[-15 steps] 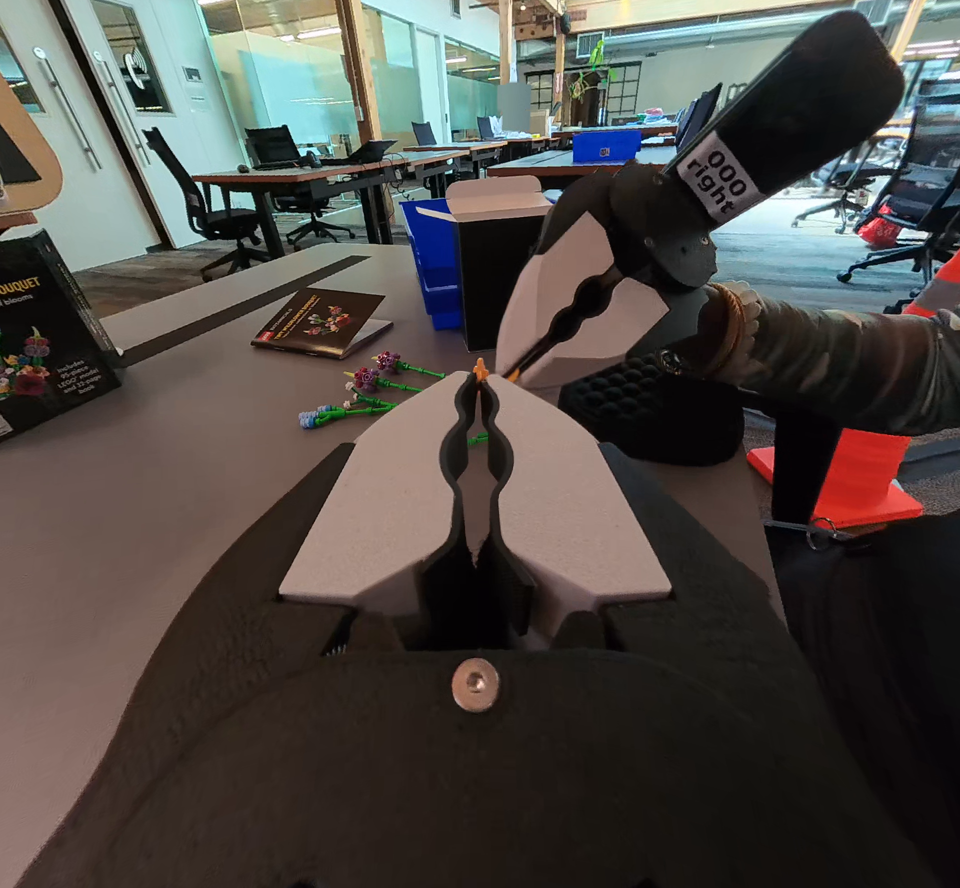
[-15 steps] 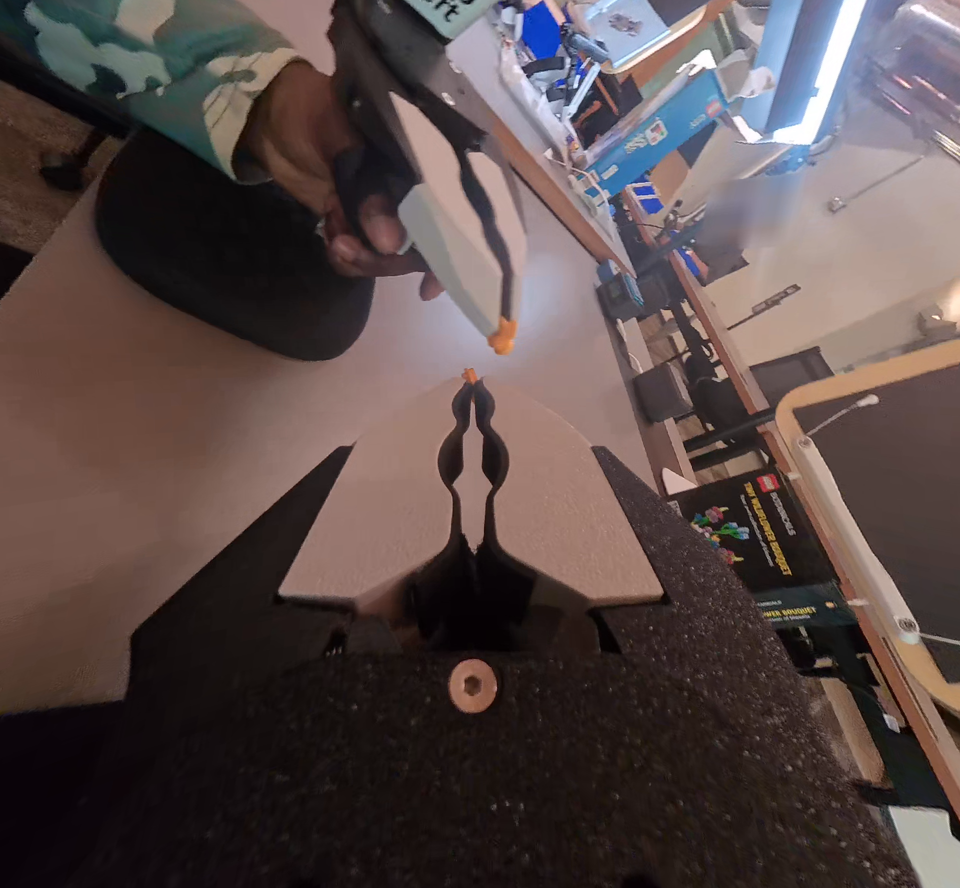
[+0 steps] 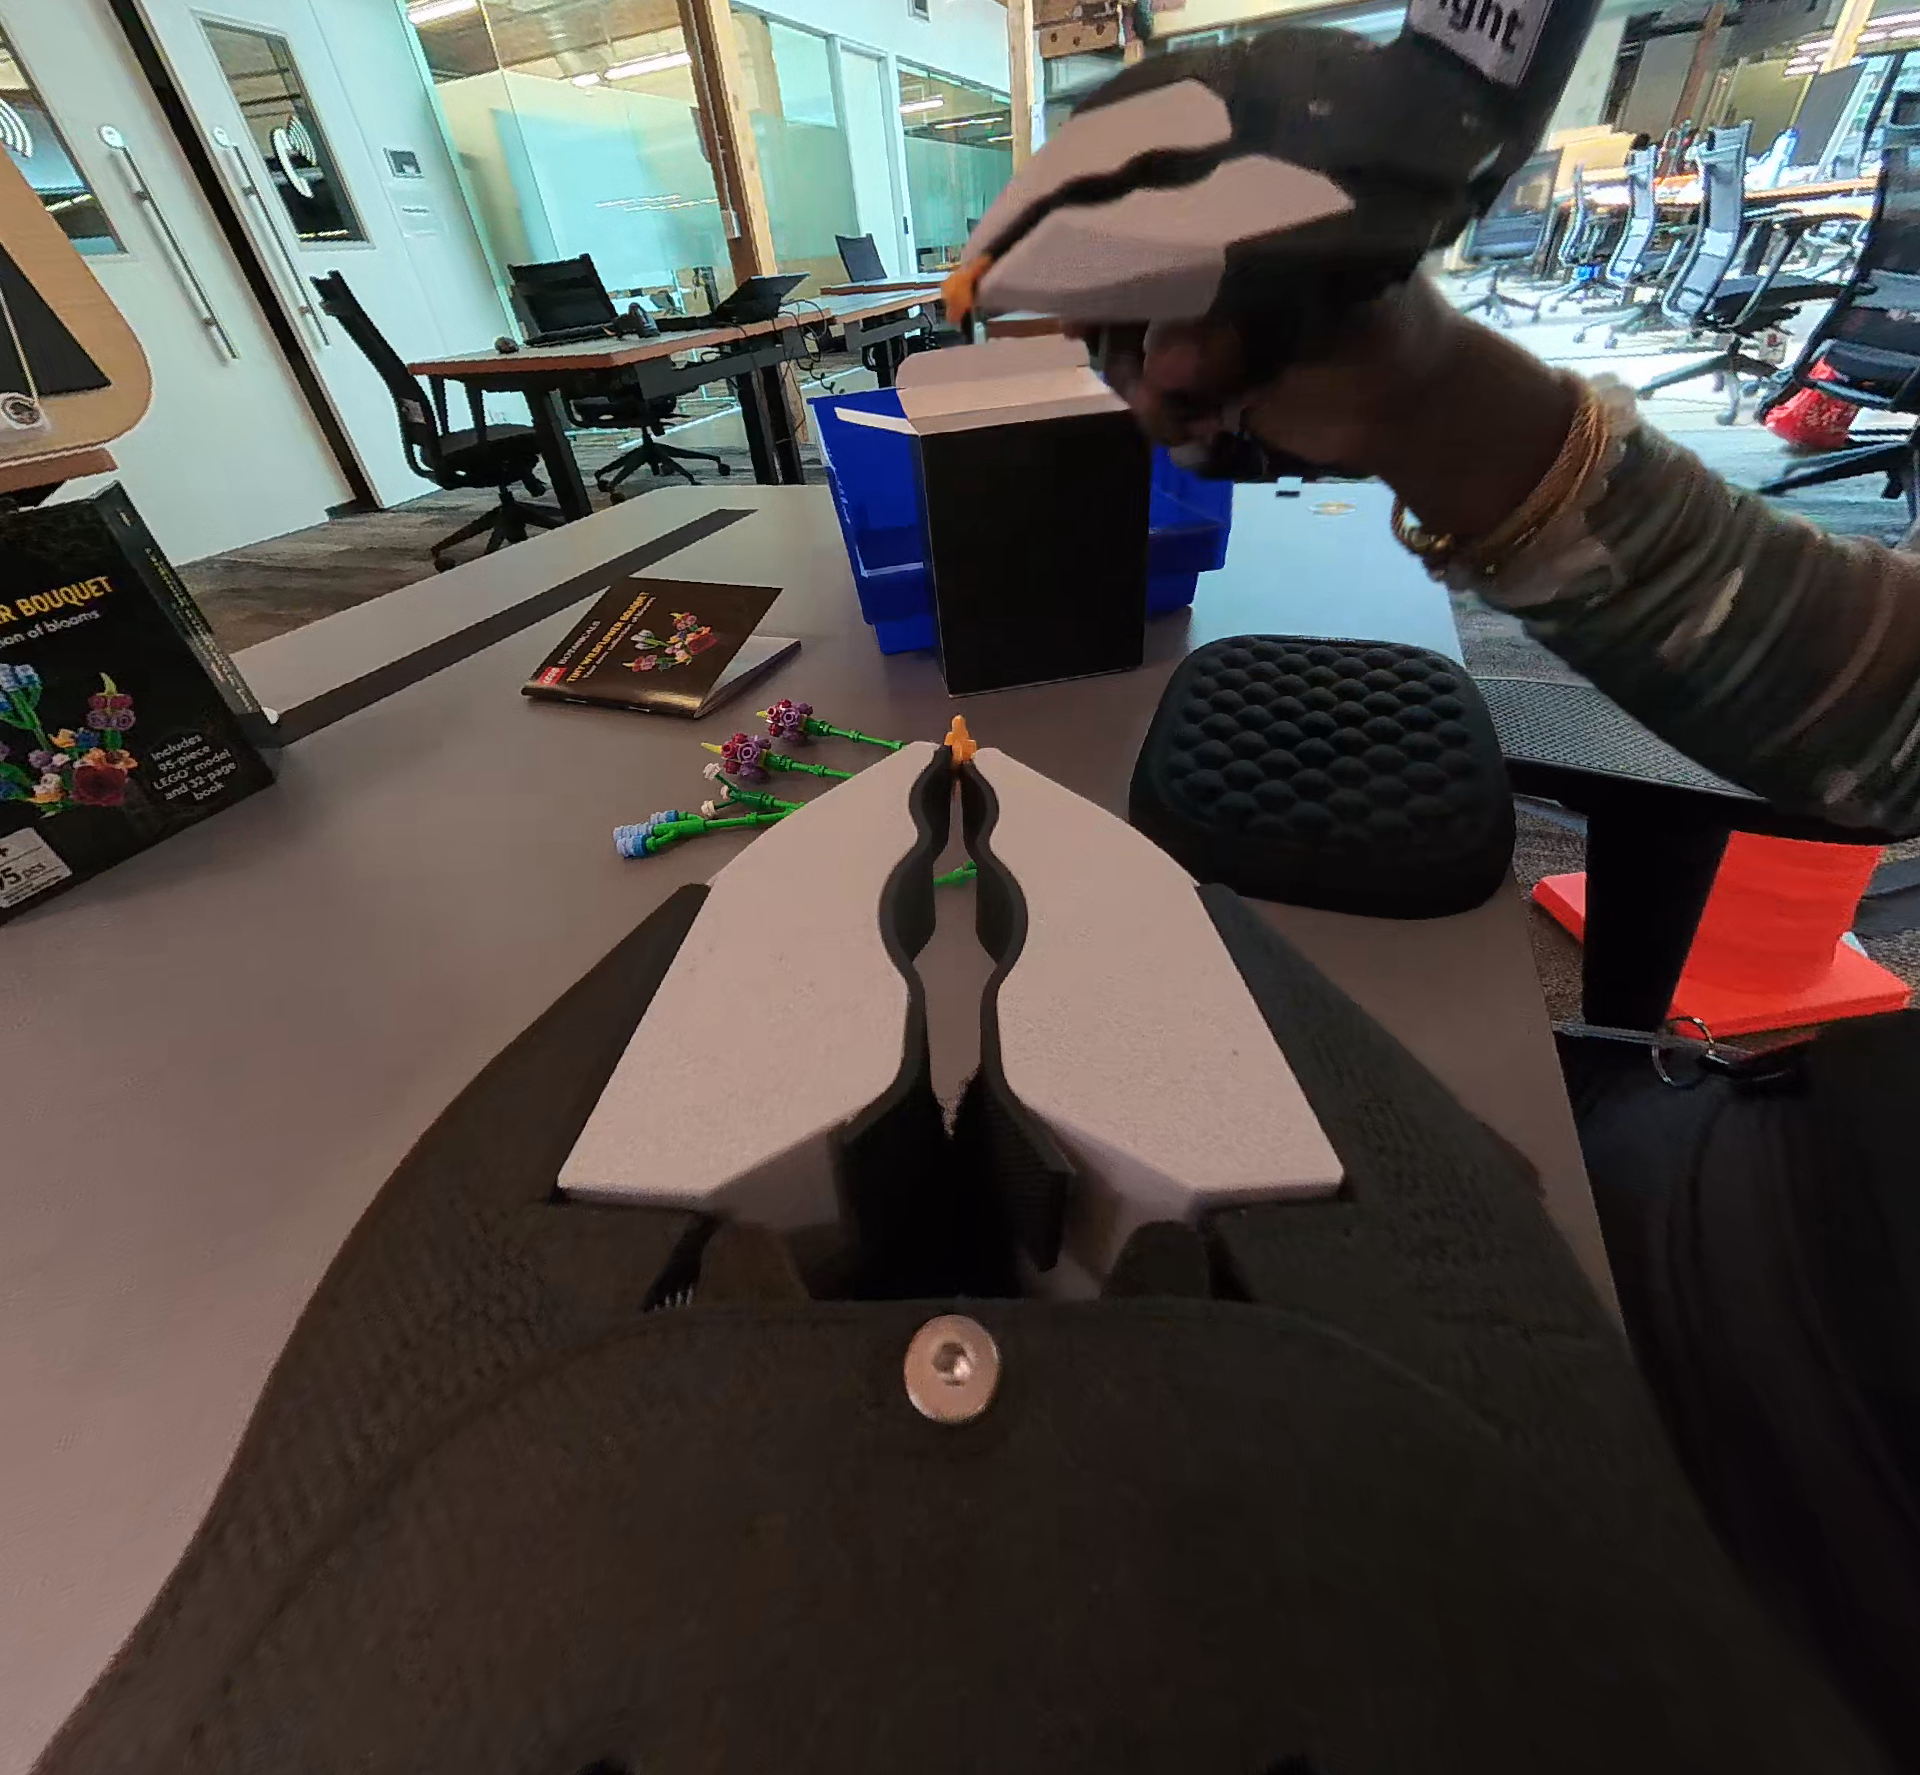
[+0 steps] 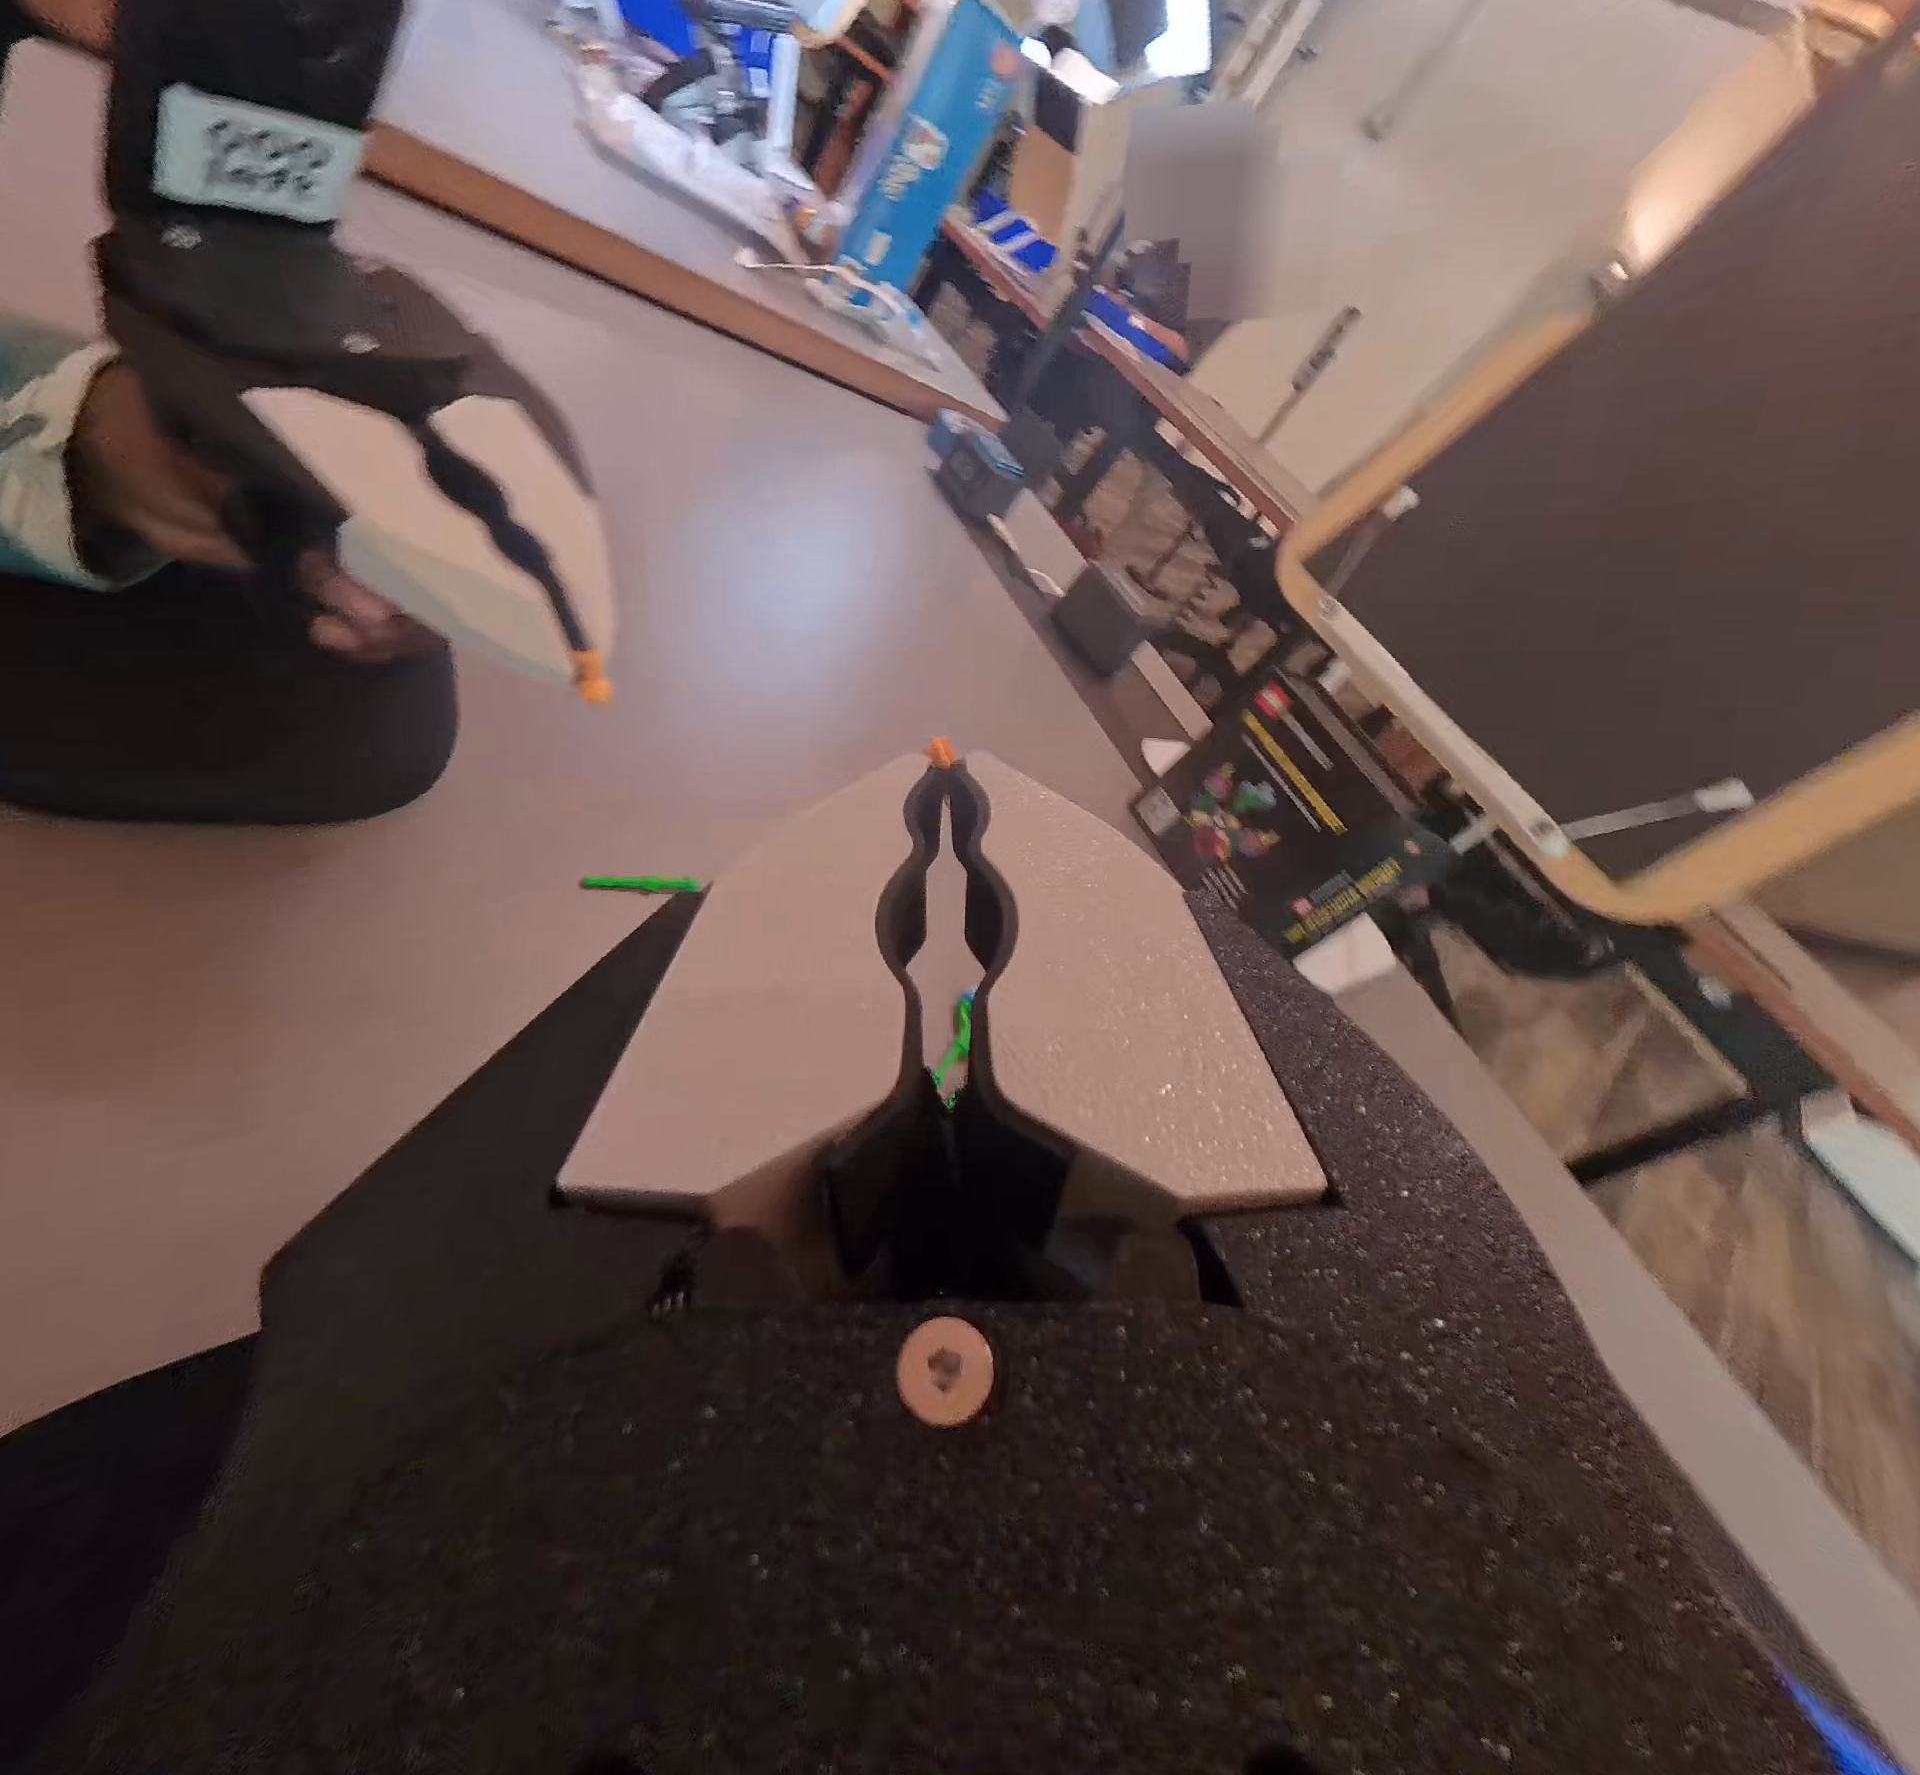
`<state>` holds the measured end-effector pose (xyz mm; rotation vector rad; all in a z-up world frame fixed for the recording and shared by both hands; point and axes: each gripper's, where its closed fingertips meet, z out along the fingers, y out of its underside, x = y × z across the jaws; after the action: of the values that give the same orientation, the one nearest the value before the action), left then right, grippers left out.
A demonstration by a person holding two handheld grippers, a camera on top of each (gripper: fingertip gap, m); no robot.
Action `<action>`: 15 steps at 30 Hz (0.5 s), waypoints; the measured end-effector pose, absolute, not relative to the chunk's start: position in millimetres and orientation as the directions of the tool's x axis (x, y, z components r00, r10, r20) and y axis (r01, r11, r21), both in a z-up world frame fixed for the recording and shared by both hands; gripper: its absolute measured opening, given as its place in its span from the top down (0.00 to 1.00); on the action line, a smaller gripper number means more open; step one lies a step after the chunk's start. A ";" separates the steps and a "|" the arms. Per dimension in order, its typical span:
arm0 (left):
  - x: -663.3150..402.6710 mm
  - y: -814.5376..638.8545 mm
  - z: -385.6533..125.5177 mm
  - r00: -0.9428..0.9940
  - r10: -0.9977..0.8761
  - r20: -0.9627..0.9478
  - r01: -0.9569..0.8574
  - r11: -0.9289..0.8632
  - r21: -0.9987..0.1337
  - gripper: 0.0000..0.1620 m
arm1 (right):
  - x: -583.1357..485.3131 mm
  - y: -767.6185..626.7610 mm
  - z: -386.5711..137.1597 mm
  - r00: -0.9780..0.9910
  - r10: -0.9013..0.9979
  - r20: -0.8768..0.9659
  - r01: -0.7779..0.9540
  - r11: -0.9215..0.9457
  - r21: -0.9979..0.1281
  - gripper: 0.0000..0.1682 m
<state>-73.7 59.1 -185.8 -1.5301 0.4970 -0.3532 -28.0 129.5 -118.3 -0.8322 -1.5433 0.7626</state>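
Observation:
My left gripper (image 3: pixel 956 764) is shut on a small orange piece (image 3: pixel 958 741) at its tips, above the grey table (image 3: pixel 312 998). My right gripper (image 4: pixel 942 771) is shut on another small orange piece (image 4: pixel 940 750). In the left wrist view it is raised at the upper right (image 3: pixel 971 286), well above and apart from the left gripper. In the right wrist view the left gripper (image 4: pixel 592 676) is lower left, with its orange piece (image 4: pixel 594 686). Several toy flowers with green stems (image 3: pixel 748 775) lie on the table just beyond the left gripper. A loose green stem (image 4: pixel 639 884) lies there too.
A booklet (image 3: pixel 665 645), an open black box (image 3: pixel 1034 541) in front of blue bins (image 3: pixel 883 520) and a black bumpy cushion (image 3: pixel 1320 769) are on the table. The set's dark box (image 3: pixel 94 707) stands at the left. An orange cone (image 3: pixel 1745 936) is past the right edge. My right fingertips sit around 11 centimeters from my left ones.
The right gripper has lifted up and away from the left gripper's tips, so the two orange pieces are farther apart. The left gripper has hardly moved.

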 end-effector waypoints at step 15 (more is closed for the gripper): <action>-67.5 60.1 -192.3 0.842 -0.522 -0.137 -0.155 0.010 -0.988 0.99 | 108.7 260.7 -125.9 0.360 0.928 0.097 0.415 -0.066 -0.907 0.99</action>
<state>-67.5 60.1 -192.3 -1.5574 0.5535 -0.3107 108.7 260.7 -125.9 -1.6598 -1.2143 0.6680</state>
